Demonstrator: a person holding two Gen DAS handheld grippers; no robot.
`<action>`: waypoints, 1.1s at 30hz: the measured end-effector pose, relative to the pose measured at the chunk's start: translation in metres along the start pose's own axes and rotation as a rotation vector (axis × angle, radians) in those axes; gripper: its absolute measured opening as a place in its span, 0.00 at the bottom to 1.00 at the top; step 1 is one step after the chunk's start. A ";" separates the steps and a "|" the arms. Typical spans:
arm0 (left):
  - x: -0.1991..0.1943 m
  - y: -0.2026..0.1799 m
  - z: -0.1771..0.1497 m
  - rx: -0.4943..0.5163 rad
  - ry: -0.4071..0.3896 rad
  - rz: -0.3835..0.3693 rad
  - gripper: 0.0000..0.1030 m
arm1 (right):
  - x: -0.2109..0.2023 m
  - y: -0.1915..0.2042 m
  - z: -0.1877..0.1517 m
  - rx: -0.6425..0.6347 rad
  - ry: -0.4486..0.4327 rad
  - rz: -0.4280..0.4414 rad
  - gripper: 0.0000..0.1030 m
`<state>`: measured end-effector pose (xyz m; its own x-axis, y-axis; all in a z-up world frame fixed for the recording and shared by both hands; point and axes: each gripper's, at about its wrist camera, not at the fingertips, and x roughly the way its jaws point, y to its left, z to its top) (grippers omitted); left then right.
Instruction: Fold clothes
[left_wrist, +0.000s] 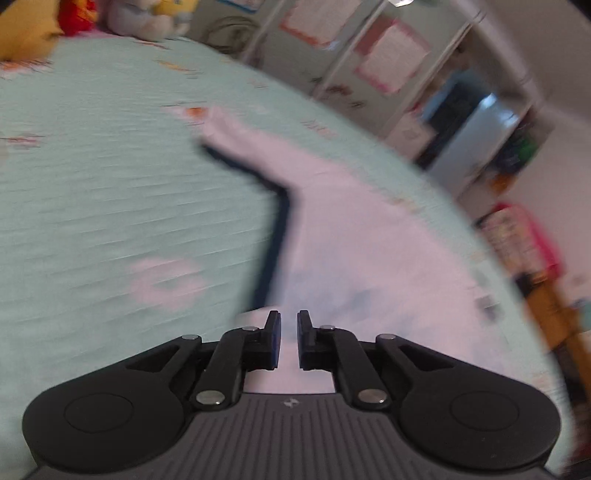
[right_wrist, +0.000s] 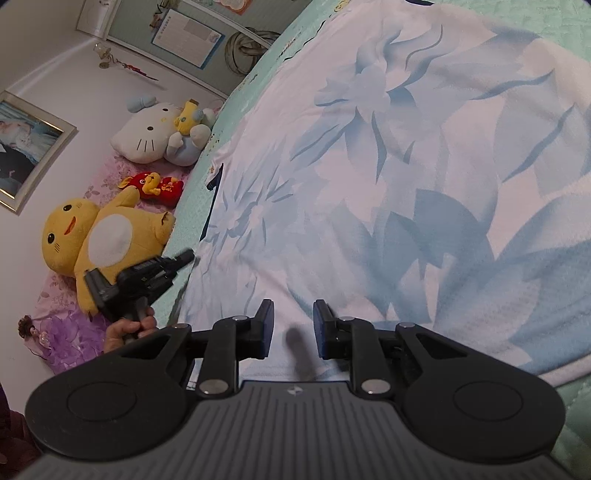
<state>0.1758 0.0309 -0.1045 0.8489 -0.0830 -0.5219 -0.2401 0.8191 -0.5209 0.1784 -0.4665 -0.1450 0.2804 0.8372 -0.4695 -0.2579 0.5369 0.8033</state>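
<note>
On the mint bedspread (left_wrist: 110, 177): your two grippers over a white garment.

Left wrist view: your left gripper (left_wrist: 289, 338) shows a narrow gap between its jaws, nothing visibly clamped; the blurred, dark-trimmed garment (left_wrist: 351, 240) runs from 6 toward 11 o'clock. Right wrist view: your right gripper (right_wrist: 293, 332) stands partly open and empty above the blue-flowered cloth filling 12 to 4 o'clock; a hand (right_wrist: 129, 328) at 9 o'clock carries the other gripper beside a yellow plush toy (right_wrist: 107, 236).
</note>
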 end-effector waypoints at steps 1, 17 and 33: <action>0.014 -0.008 0.004 0.036 0.014 -0.012 0.16 | 0.001 0.001 0.000 0.001 0.000 0.000 0.23; 0.055 -0.010 0.033 0.048 -0.040 0.030 0.10 | 0.001 0.011 0.010 -0.030 0.014 -0.018 0.22; 0.051 -0.081 0.002 0.289 0.050 0.031 0.22 | -0.045 0.002 0.031 -0.035 -0.149 -0.037 0.25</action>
<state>0.2396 -0.0390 -0.0875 0.8176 -0.0774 -0.5706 -0.1156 0.9487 -0.2944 0.1942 -0.5066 -0.1111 0.4238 0.7933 -0.4371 -0.2764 0.5728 0.7717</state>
